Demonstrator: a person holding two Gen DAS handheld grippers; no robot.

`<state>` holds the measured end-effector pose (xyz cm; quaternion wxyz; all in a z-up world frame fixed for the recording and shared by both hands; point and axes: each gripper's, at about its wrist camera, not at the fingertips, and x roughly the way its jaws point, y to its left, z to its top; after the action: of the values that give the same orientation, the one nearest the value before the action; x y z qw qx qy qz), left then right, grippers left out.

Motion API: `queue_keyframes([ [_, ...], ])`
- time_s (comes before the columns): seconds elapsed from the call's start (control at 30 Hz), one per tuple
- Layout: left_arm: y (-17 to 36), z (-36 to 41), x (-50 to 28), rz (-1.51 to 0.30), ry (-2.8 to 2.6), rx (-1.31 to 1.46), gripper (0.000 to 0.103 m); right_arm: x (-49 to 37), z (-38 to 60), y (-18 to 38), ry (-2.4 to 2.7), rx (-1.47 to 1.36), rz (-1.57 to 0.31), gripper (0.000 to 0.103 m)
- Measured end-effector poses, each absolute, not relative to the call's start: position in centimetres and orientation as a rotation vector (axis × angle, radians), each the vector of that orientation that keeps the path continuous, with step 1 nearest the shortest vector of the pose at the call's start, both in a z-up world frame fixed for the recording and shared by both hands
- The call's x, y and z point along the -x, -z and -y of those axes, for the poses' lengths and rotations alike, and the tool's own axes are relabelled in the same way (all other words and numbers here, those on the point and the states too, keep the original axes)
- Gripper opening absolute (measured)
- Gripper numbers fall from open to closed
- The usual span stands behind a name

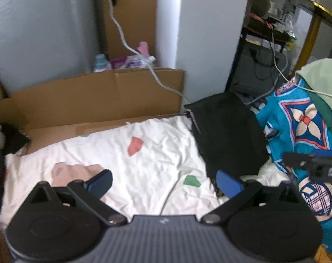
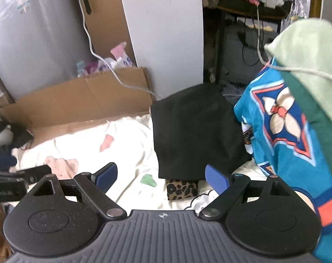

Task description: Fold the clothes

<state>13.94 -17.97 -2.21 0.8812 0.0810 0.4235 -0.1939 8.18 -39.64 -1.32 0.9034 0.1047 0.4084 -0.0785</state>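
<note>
Since the folded black garment (image 2: 194,135) already lies flat on the white sheet (image 1: 144,153), your left gripper (image 1: 163,182) and right gripper (image 2: 161,176) hang released, empty, clear above it.

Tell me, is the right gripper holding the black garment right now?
No, the right gripper stands wide open with nothing between its fingers, and the folded black garment lies beyond it on the white sheet.

Leopard-print item (image 2: 182,189) mostly covered by black garment (image 2: 194,135), patterned blue cloth (image 2: 282,131) cut off at right edge, bottles (image 1: 102,62) behind cardboard (image 1: 89,96) blurred, possibly detergent.
</note>
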Motion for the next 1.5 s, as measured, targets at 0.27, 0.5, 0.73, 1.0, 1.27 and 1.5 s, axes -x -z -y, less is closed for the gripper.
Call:
queue_keyframes([
  [0.27, -3.3, 13.6, -8.6, -0.850, 0.369, -0.130, 0.102, -2.7, 36.3, -3.3, 0.135, -0.230, -0.844, 0.092],
  [0.5, -6.0, 10.8, -4.4, -0.809, 0.351, -0.073, 0.102, 1.3, 32.9, -4.9, 0.139, -0.251, -0.803, 0.092],
  [0.73, -7.3, 8.9, -1.4, -0.768, 0.305, -0.082, 0.102, 3.7, 30.4, -7.2, 0.156, -0.270, -0.742, 0.092],
  [1.0, -7.5, 6.7, 0.6, -0.764, 0.248, -0.084, 0.102, 5.5, 28.2, -7.5, 0.172, -0.275, -0.726, 0.092],
  [1.27, -5.9, 3.3, 0.7, -0.837, 0.191, -0.031, 0.102, 6.2, 26.7, -5.3, 0.126, -0.288, -0.777, 0.092],
  [1.5, -3.6, 0.4, -0.6, -0.926, 0.107, -0.005, 0.102, 5.3, 26.6, -2.3, 0.076, -0.371, -0.882, 0.092],
])
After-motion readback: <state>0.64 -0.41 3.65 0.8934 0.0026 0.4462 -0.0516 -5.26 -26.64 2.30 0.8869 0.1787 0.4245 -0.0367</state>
